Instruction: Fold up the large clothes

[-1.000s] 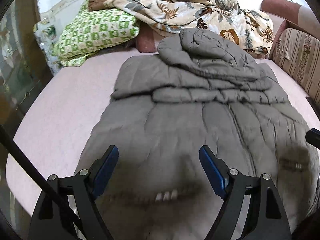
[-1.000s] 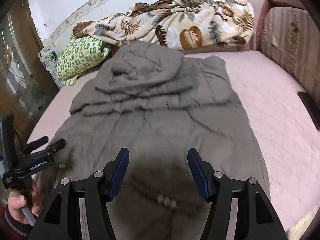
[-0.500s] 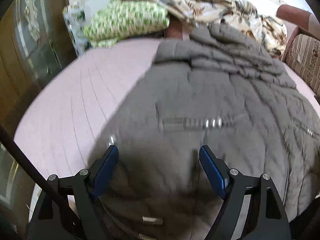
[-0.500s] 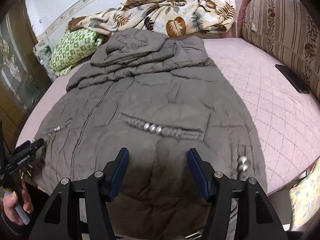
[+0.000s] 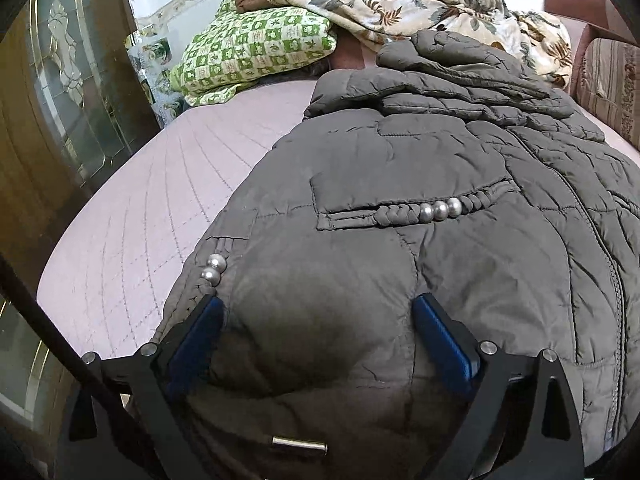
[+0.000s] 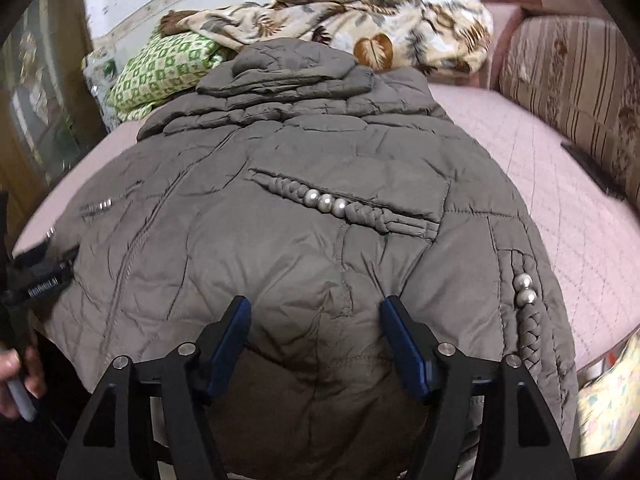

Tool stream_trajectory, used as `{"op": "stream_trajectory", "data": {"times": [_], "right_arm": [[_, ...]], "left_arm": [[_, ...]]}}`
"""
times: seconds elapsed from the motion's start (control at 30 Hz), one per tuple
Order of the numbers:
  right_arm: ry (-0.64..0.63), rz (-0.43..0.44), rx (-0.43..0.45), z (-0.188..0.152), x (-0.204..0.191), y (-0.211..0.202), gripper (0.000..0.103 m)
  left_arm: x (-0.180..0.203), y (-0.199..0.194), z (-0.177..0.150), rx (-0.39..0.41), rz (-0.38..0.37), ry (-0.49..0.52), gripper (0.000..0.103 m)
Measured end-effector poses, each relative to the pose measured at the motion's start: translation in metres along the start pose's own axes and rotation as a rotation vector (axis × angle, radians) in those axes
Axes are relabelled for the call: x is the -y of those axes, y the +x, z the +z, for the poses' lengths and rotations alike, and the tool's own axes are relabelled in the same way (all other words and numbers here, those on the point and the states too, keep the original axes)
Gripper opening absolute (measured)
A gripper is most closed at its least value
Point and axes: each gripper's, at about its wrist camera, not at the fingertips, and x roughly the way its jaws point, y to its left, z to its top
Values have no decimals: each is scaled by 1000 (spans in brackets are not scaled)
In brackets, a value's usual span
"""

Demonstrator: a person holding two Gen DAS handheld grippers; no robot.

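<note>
A grey-brown quilted jacket (image 5: 400, 168) lies front up on the pink bed (image 5: 152, 208), hood at the far end, with braided pocket trims set with pearl beads (image 5: 440, 211). My left gripper (image 5: 320, 304) hangs low over its near left hem, jaws opening, padded fabric bulging between the blue pads without being pinched. My right gripper (image 6: 316, 304) sits over the jacket (image 6: 320, 160) near its right hem, jaws also opening, with fabric between them and no grip. The right wrist view shows the left gripper (image 6: 40, 276) at the jacket's left edge, held by a hand (image 6: 16, 380).
A green checked pillow (image 5: 256, 52) and a leaf-print blanket (image 5: 420, 8) lie beyond the hood. A striped sofa back (image 6: 572, 80) borders the bed on the right, with a dark flat object (image 6: 592, 168) beside it. A wood and glass door (image 5: 68, 92) stands on the left.
Both grippers have come down and back toward the jacket's near hem, each shifting outward to its own side. Their jaws now stand wider than before.
</note>
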Motion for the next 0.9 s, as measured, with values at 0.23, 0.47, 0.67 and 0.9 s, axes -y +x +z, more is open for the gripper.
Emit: {"op": "stream_trajectory", "data": {"times": [0.23,0.47,0.67,0.9], "right_arm": [[-25,4,19,-3,-1,0,75],[-32,4,25,-5,-2,0,76],[-35,8,25,-6,-2,0,77],[-37,17,27,-8,-1,0,78]], "left_arm": [[3,2,2,-3,15,-6,99],[2,3,2,-2,14,-5,99],[2,3,1,-2,14,-5,99],[2,3,1,1,14,-5,99]]}}
